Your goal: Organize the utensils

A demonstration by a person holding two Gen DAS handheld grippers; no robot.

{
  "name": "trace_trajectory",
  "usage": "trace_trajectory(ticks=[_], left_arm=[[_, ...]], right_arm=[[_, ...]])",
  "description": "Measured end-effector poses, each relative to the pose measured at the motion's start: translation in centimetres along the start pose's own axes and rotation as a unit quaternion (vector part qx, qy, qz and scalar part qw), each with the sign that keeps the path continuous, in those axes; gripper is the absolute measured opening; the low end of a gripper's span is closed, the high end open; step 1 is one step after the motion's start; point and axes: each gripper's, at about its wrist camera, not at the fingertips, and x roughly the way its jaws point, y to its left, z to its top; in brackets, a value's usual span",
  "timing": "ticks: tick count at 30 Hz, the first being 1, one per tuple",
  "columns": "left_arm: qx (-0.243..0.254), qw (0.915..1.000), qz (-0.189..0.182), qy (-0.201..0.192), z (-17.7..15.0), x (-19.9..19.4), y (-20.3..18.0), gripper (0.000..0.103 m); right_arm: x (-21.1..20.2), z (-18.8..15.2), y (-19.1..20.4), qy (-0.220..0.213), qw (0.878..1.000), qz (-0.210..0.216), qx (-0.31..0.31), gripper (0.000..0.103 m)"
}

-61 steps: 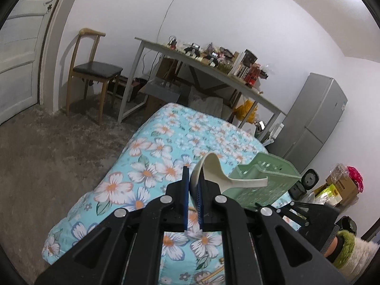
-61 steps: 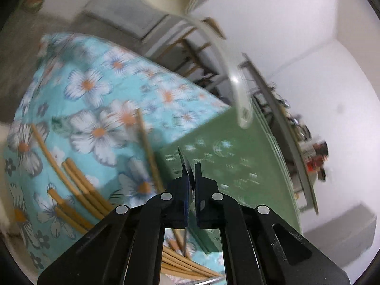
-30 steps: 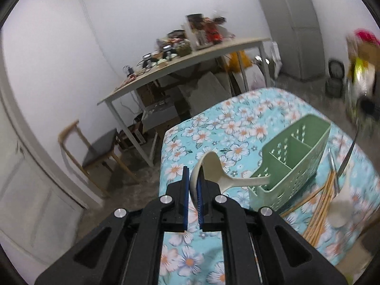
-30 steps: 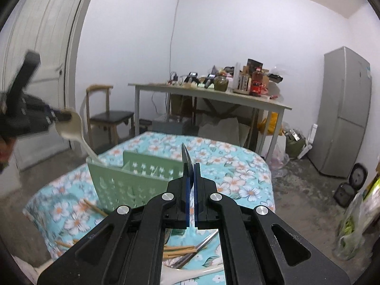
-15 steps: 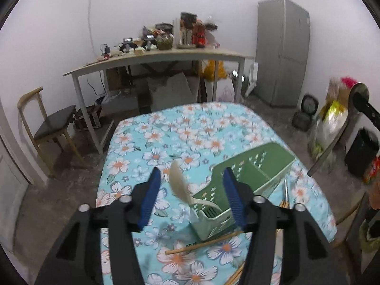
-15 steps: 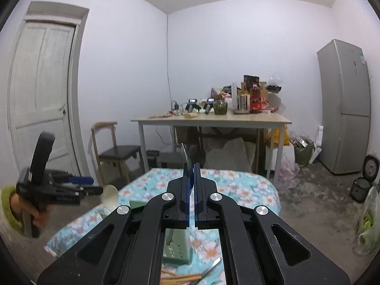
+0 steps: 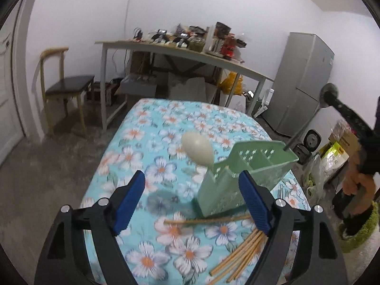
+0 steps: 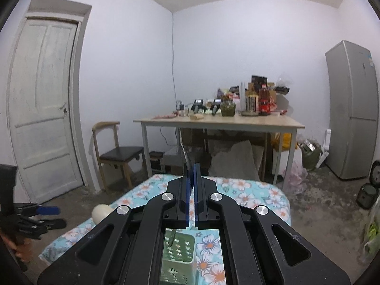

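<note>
now the left gripper (image 7: 191, 191) has just been opening and its blue pads stand wide apart, nothing between them. the cream spoon (image 7: 198, 148) stands bowl-up in the near end of the green caddy (image 7: 247, 178) on the floral cloth (image 7: 152, 147). loose chopsticks (image 7: 239, 256) lie beside it (near the camera). the right gripper (image 8: 192, 178), jaws together, pinches a metal spoon (image 7: 308, 118) whose tip meets the caddy's far rim.

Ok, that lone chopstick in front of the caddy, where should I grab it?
Probably near the end away from the pile, from straight above. The chopstick lies flat and crosswise, and that end sits clear of the caddy.
</note>
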Motion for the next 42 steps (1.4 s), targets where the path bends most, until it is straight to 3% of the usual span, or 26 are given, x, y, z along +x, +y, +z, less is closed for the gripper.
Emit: trace_trajectory(ticks=[6,8,10,14,23,28,30,32,35,37,40,42], left_arm=[[-0.022,0.9996,-0.005,0.016,-2.0,0.4,0.2,0.084],[-0.027,0.9994,-0.009,0.022,-2.7,0.7,0.2,0.085],[-0.036,0.999,-0.009,0.024,-3.0,0.9,0.4,0.086],[-0.048,0.9985,-0.01,0.025,-3.6,1.3,0.5,0.086],[-0.043,0.9979,-0.041,0.027,-4.8,2.1,-0.6,0.087],[0.014,0.9932,-0.075,0.087,-4.7,4.0,-3.3,0.087],[0.028,0.9932,-0.066,0.092,-4.6,4.4,-4.1,0.087],[0.021,0.9953,-0.058,0.074,-4.7,4.0,-4.2,0.087],[-0.039,0.997,-0.052,0.042,-6.0,3.1,-3.4,0.092],[-0.078,0.9944,-0.054,0.047,-6.9,3.0,-2.7,0.093],[-0.085,0.9886,-0.094,0.081,-8.0,3.5,-2.5,0.096],[-0.095,0.9855,-0.096,0.102,-8.4,3.8,-2.8,0.097]], right_arm=[[3.4,-2.9,0.2,0.065,0.998,0.017,0.02,0.009],[3.8,-3.5,0.2,0.087,0.995,0.032,0.032,0.02],[3.4,-3.8,0.1,0.089,0.995,0.031,0.041,0.041],[2.0,-3.4,-0.4,0.086,0.994,0.033,0.062,0.051],[-1.5,-2.8,-1.6,0.09,0.99,0.016,0.104,0.062],[-2.9,-3.0,-1.5,0.159,0.982,-0.023,0.101,0.064],[-3.8,-3.5,-1.1,0.192,0.975,-0.043,0.1,0.064],[-4.4,-4.4,-1.2,0.216,0.968,-0.053,0.119,0.066],[-5.4,-6.5,-1.2,0.23,0.961,-0.062,0.139,0.066],[-5.5,-7.7,-1.3,0.239,0.956,-0.072,0.154,0.066],[-6.2,-8.8,-1.9,0.221,0.956,-0.083,0.175,0.066],[-6.8,-9.1,-1.9,0.215,0.955,-0.097,0.178,0.066]])
